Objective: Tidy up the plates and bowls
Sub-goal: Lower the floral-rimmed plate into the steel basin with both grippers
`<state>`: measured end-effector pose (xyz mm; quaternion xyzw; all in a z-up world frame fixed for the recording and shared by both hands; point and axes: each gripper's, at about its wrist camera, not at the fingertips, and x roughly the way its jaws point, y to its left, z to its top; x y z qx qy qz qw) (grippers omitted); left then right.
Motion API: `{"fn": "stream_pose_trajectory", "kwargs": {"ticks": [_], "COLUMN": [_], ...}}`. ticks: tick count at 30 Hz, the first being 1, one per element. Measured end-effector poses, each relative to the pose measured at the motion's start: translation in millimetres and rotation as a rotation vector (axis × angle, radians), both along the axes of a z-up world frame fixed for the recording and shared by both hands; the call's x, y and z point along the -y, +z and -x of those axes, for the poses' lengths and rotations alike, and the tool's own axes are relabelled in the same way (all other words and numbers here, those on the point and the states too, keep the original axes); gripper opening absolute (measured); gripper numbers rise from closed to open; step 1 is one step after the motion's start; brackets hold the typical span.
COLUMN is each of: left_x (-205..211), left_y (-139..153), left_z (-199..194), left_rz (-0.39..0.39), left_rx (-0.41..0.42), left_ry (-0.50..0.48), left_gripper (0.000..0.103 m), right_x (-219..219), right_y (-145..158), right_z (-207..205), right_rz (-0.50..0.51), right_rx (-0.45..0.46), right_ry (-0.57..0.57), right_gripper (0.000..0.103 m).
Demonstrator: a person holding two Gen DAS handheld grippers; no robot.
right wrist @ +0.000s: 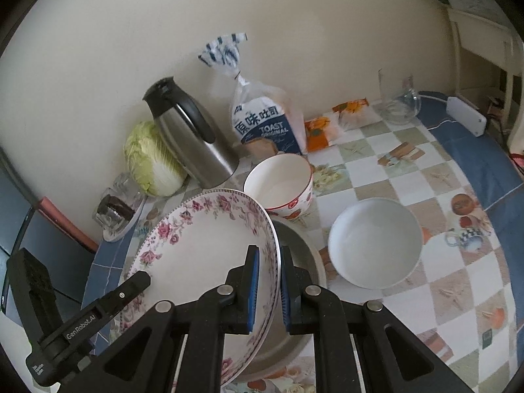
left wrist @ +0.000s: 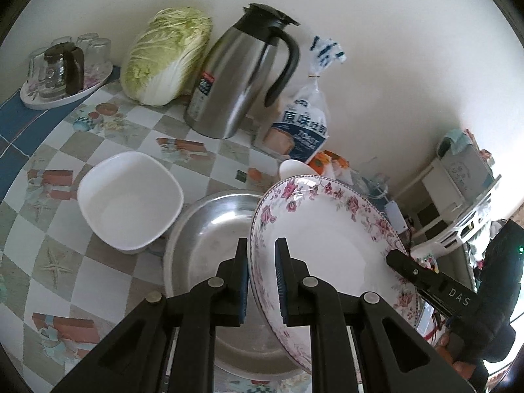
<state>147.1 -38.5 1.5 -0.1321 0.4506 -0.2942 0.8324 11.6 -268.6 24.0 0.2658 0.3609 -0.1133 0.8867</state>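
Both tools grip the floral plate (left wrist: 327, 239) by opposite rims: left tool (left wrist: 262, 281), right tool (right wrist: 269, 286). It hangs tilted above the steel basin (left wrist: 209, 226), with the square white dish (left wrist: 131, 199) left and the round white bowl (right wrist: 375, 242) right.

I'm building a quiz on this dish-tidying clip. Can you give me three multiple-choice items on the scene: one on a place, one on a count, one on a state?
1. Where is the floral plate?
A. above the steel basin
B. inside the square white dish
C. against the wall

2. How many grippers clamp the plate's rim?
A. none
B. one
C. two

3. How does the thermos jug stand?
A. on its side
B. upright, lid on
C. upside down

Answers:
1 A, the basin shows beneath the plate.
2 C, the left gripper and right gripper pinch opposite edges.
3 B, its black lid tops it.
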Motion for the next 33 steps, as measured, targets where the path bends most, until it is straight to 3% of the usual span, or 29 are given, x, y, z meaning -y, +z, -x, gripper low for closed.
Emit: {"fn": "stream_pose_trajectory", "kwargs": {"ticks": [13,33], "left_x": [-1.2,12.8], "left_y": [-29.8,-67.1], "left_z": [-15.4,-19.7], "left_rz": [-0.057,-0.154], "left_rx": [-0.052,-0.112], "left_ry": [0.029,0.017], "left_gripper": [0.014,0.014], "right_x": [-2.0,9.5], "right_y": [-32.7,-85.6], "right_z": [-30.8,-38.6], "right_rz": [-0.052,-0.134], "right_rx": [-0.051,-0.163], "right_ry": [0.045,0.034], "right_gripper": [0.013,0.013]}}
